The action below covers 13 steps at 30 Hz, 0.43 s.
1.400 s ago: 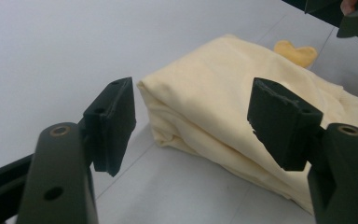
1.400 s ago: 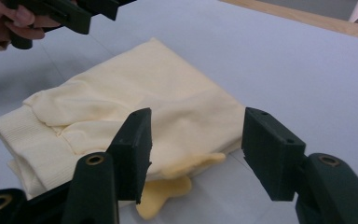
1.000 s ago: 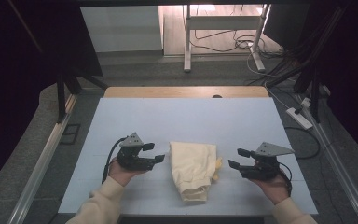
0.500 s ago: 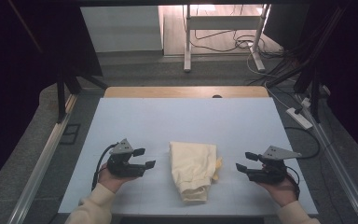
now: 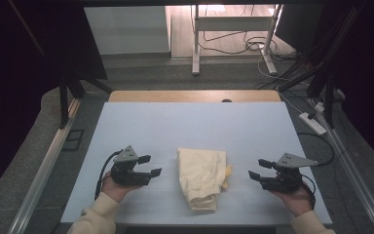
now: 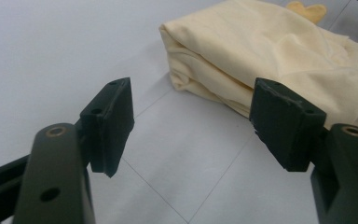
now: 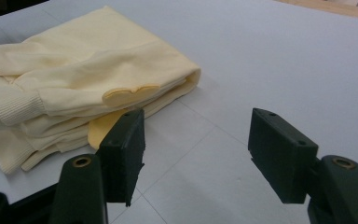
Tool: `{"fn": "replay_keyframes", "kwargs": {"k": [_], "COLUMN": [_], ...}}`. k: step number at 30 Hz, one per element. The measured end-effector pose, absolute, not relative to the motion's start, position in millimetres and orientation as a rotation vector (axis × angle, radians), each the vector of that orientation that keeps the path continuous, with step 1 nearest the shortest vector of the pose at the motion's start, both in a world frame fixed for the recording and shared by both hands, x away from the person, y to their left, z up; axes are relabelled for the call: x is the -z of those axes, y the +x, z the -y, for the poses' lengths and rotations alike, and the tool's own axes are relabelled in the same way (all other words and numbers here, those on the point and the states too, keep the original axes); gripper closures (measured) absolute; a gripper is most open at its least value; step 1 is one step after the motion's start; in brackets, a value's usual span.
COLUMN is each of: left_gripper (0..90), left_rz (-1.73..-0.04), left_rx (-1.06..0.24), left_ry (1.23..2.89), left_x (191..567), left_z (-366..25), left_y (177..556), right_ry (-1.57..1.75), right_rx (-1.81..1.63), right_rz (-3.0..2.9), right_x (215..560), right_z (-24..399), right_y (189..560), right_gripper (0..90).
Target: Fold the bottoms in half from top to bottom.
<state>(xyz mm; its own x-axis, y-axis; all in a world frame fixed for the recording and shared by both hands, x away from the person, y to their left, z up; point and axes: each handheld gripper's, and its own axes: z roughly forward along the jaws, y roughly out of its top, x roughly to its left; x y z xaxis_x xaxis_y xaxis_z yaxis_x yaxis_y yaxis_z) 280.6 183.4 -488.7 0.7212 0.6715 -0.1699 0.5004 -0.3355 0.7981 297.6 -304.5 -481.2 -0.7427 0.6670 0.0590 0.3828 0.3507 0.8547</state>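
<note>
High view overhead; gripper views close, sharing garment (image 5: 202,178).

A folded cream garment (image 5: 202,176) is lying at the middle of the table's (image 5: 195,124) near half, forming the one obstacle on the surface. The left gripper (image 5: 147,165) is standing just to its left and the right gripper (image 5: 256,170) just to its right, each with jaws apart and nothing between them. Bare table is separating each gripper from the cloth. The far half of the table is lying unobstructed, as are the strips beside both outer edges.
</note>
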Motion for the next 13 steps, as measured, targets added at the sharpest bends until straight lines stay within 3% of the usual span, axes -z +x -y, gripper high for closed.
{"fn": "replay_keyframes", "kwargs": {"k": [13], "left_gripper": [30.8], "left_rz": [-0.893], "left_rx": [-0.242], "left_ry": [1.999], "left_x": [487.2], "left_z": [-184.9], "left_y": [280.6], "right_ry": [0.927], "right_rx": [-1.340], "right_rz": [-2.319], "right_x": [481.7], "right_z": [304.4], "right_y": [298.1], "right_gripper": [36.8]}}
